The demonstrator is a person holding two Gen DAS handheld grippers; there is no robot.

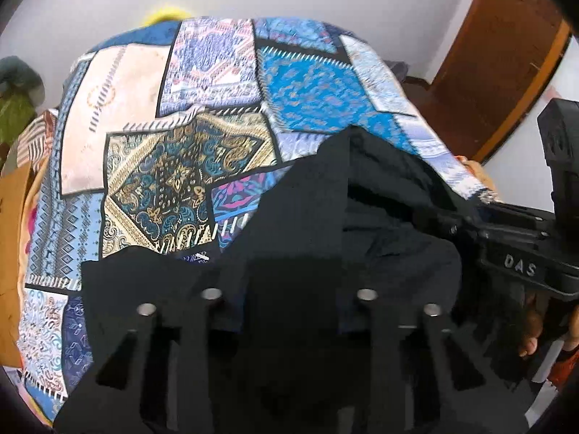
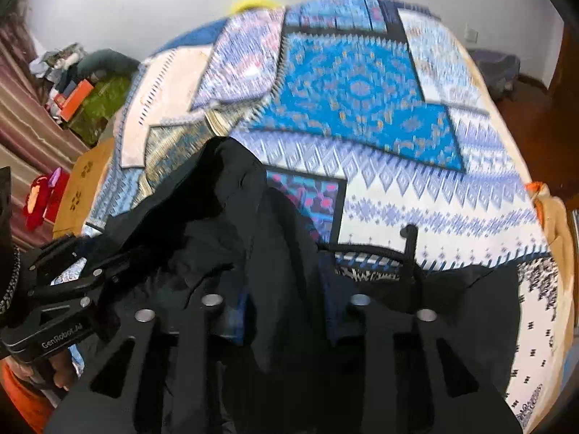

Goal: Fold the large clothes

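You have a blue patchwork bedspread [image 1: 173, 115] covering the bed, a brown wooden door [image 1: 506, 54] at right, and striped curtains [image 2: 25, 115] at left.

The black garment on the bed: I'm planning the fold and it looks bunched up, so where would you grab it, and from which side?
Probably by its near hem. The black garment lies crumpled on the patchwork bedspread, its mass heaped up toward the far side, its near edge draped under both grippers. Come steeply from above, near side: left gripper and right gripper spaced apart along that edge, so lifting spreads it flat.
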